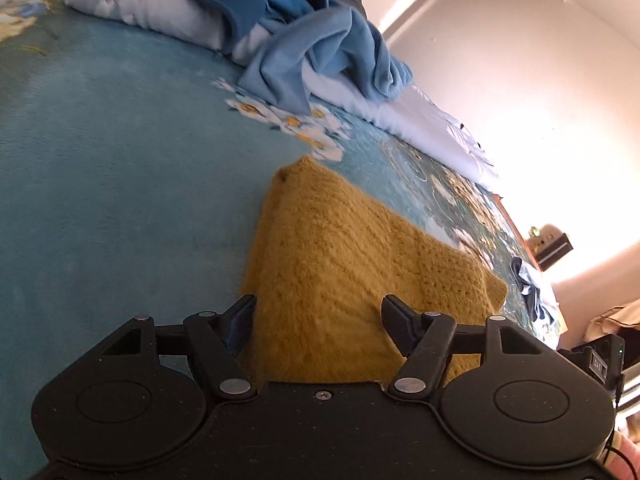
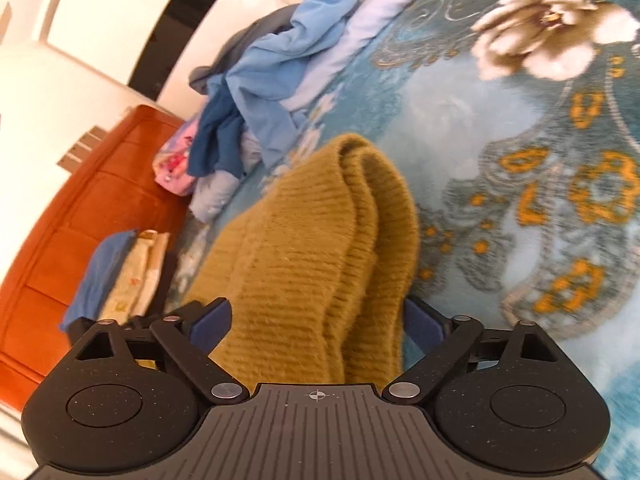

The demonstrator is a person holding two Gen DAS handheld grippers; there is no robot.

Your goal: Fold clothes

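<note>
A mustard-yellow knitted sweater (image 1: pixel 344 264) lies folded on a teal floral blanket (image 1: pixel 112 160). In the left wrist view my left gripper (image 1: pixel 318 320) is open, its jaws wide apart over the sweater's near edge. In the right wrist view the sweater (image 2: pixel 316 248) shows stacked ribbed layers running away from the camera. My right gripper (image 2: pixel 316 320) is open, with its fingers on either side of the sweater's thick folded end. Neither gripper pinches the fabric.
A heap of blue clothes (image 1: pixel 304 40) rests on a pale pillow (image 1: pixel 160 12) at the far side of the bed; the heap also shows in the right wrist view (image 2: pixel 264 80). An orange wooden headboard (image 2: pixel 80 208) and a stack of folded items (image 2: pixel 120 272) stand at left. A white wall (image 1: pixel 520 80) lies beyond.
</note>
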